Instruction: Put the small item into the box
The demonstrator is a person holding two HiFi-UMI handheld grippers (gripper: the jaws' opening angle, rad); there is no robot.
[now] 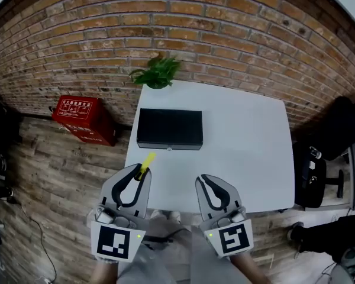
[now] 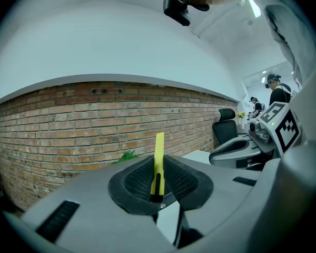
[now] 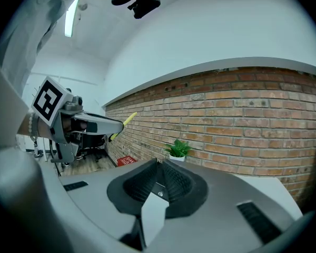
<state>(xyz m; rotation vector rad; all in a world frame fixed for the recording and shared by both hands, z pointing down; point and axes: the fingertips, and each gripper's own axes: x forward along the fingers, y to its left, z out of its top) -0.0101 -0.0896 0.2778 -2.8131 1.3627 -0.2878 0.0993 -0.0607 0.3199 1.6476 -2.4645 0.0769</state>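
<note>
Left gripper [image 1: 142, 171] is clamped on yellow small item [image 1: 147, 160] at near edge of table [image 1: 248, 152]; right gripper [image 1: 202, 180] is closed, empty. Black box [image 1: 169, 129], shown in head view only, is set near far-left corner, plant [image 1: 157, 73] behind

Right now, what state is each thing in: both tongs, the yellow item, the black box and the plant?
left tongs: shut on the yellow item.
yellow item: clamped, sticking out past the jaw tips.
right tongs: shut, nothing between them.
black box: looks closed, lying flat on the table.
plant: upright at the table's far edge.
</note>
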